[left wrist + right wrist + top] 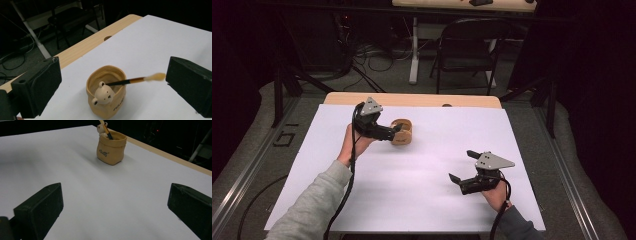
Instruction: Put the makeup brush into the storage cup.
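A tan sack-shaped pot (pixel 402 132) with a small bear head on its rim stands on the white sheet (pixel 412 195). A brush (pixel 130 80) with a black handle and a pale tip leans out of the pot (pixel 106 100). My left gripper (pixel 396 129) hovers just left of the pot, open, jaws either side of it in the left gripper view (pixel 112 71); the brush tip lies just short of one pad. My right gripper (pixel 461 165) is open at the front right, nothing between its jaws (pixel 115 197). From it the pot (pixel 111 148) and brush (pixel 107 131) stand far off.
The sheet covers most of a wooden table; a bare strip (pixel 412 99) with a small hole (pixel 446 105) shows at the far edge. Beyond stand a dark folding chair (pixel 467 50), table legs and floor cables.
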### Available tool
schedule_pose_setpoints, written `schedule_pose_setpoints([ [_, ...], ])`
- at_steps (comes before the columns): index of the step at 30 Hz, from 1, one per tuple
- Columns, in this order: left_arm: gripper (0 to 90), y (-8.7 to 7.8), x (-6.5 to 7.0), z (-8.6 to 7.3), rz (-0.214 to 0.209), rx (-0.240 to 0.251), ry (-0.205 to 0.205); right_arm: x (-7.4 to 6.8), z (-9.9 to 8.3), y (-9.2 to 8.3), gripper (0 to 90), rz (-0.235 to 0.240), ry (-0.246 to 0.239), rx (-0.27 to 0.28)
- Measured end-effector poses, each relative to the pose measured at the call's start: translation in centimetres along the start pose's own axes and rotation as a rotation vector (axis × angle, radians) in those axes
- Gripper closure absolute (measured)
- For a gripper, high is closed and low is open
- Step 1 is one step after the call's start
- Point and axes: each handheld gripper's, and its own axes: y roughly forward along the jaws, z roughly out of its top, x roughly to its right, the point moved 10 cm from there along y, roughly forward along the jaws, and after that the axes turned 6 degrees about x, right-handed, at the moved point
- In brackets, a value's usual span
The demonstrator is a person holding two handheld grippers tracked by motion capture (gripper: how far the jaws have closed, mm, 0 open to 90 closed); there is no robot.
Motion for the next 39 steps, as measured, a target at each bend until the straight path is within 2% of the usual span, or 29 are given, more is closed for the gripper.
schedule_pose_setpoints([
  [6, 0.0, -1.6, -0.1, -0.4, 0.009, 0.022, -0.002, 0.0, 0.4, -0.1, 0.0, 0.006, 0.010, 0.032],
  [9, 0.0, -2.3, 0.0, -0.7, 0.013, 0.033, -0.005, 0.0, 0.5, -0.3, 0.0, 0.009, 0.006, 0.032],
  [12, 0.0, -3.0, 0.2, -1.1, 0.014, 0.035, 0.004, -0.1, 0.5, -0.3, 0.0, 0.016, 0.006, 0.033],
  [15, 0.0, -3.8, 0.4, -1.4, 0.014, 0.055, -0.005, -0.1, 0.6, -0.4, 0.0, 0.018, 0.008, 0.031],
  [19, 0.0, -5.0, 1.1, -2.1, 0.002, 0.069, 0.011, -0.2, 0.9, -0.6, 0.0, 0.021, -0.002, 0.046],
  [26, 0.0, -6.9, 1.8, -3.8, 0.000, 0.084, 0.017, -0.5, 1.4, -1.1, 0.0, 0.031, -0.016, 0.062],
  [29, 0.0, -7.8, 1.6, -4.7, 0.020, 0.101, 0.009, -0.3, 1.5, -1.3, 0.0, 0.017, -0.014, 0.068],
  [39, 0.0, -9.7, 0.9, -8.3, 0.060, 0.113, -0.029, -0.1, 1.4, -1.5, 0.0, 0.006, -0.010, 0.059],
])
